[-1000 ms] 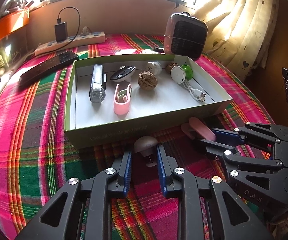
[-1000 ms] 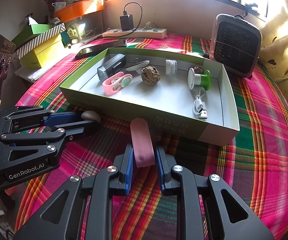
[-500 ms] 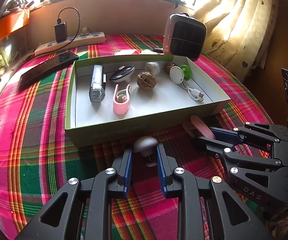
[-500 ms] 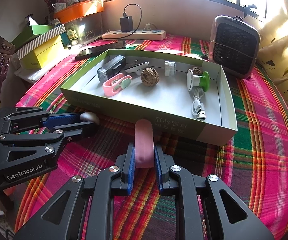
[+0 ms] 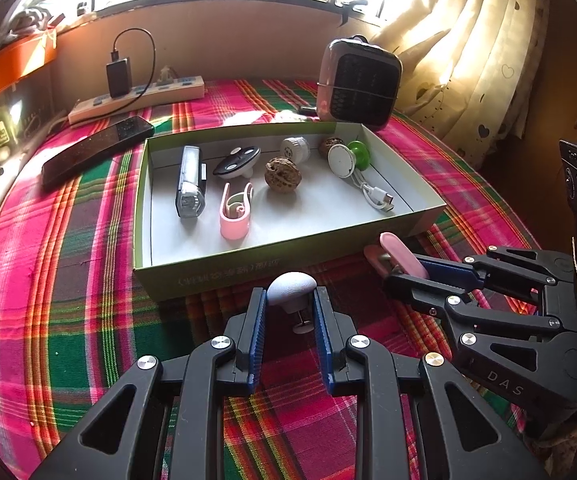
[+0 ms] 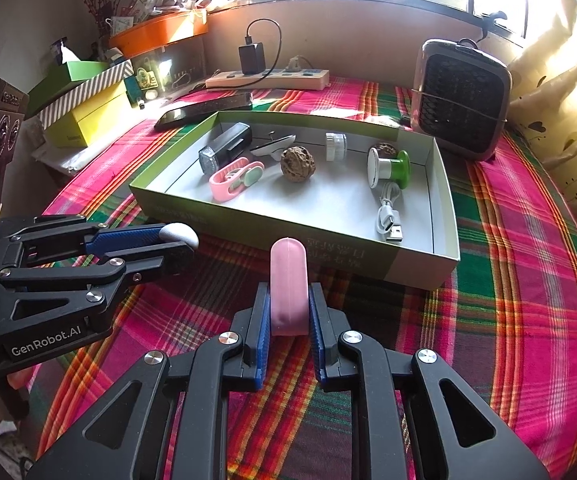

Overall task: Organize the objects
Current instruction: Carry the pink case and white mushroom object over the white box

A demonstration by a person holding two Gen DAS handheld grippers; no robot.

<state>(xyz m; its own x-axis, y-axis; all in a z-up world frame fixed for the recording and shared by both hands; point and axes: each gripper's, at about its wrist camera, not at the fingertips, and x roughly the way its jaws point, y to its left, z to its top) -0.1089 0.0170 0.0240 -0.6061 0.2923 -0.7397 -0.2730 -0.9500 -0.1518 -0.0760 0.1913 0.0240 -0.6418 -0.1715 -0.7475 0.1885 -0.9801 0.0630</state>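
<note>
My left gripper (image 5: 290,300) is shut on a small white mushroom-shaped knob (image 5: 291,286) with a metal stem, held just in front of the green box (image 5: 248,270). From the right wrist view the same gripper (image 6: 186,242) shows at the left with the knob (image 6: 178,233) in it. A pink oblong clip (image 6: 289,284) stands between the pads of my right gripper (image 6: 289,306), which is shut on it. That gripper (image 5: 398,266) and its clip (image 5: 402,250) sit near the box's front right corner. Inside the box lie a bike light (image 5: 190,182), a pink clip (image 5: 235,210), a walnut (image 5: 282,176) and a white cable (image 5: 376,194).
A grey fan heater (image 5: 358,84) stands behind the box. A power strip with charger (image 5: 136,98) and a black remote (image 5: 96,148) lie at the back left. Stacked boxes (image 6: 84,108) sit at the table's left edge. The plaid cloth (image 6: 528,280) covers the table.
My right gripper has closed tighter on the pink clip and lifted it slightly off the cloth. The left gripper with the knob has risen a little toward the box's front wall.
</note>
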